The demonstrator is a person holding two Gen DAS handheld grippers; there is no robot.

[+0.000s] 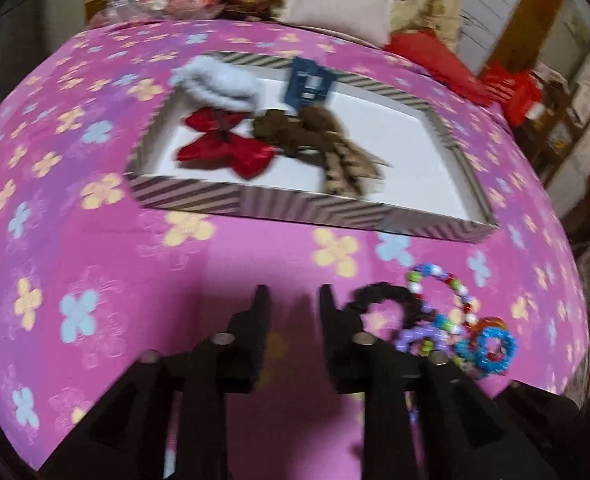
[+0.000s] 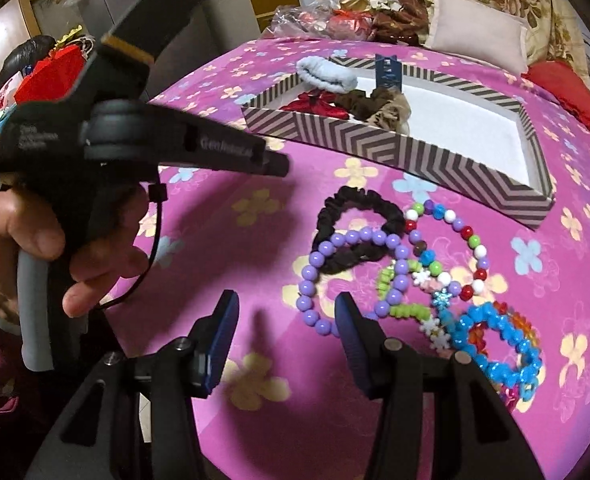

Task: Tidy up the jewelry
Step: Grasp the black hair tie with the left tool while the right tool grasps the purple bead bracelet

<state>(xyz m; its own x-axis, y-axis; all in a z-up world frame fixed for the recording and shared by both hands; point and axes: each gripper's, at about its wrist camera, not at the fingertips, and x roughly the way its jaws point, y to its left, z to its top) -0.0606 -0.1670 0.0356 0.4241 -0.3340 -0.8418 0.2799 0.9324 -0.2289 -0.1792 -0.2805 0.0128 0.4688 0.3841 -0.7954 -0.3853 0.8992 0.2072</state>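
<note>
Tray (image 2: pixel 395 144) long axis runs left-right, open side up. Bracelets (image 2: pixel 427 276) lie flat before it. Left gripper (image 1: pixel 293 300) and right gripper (image 2: pixel 285 312) both parted, empty.

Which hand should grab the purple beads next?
Right, probably. The right hand-held gripper is open with the purple beads just ahead of it; the left hand-held gripper sits beside the scrunchie.
</note>
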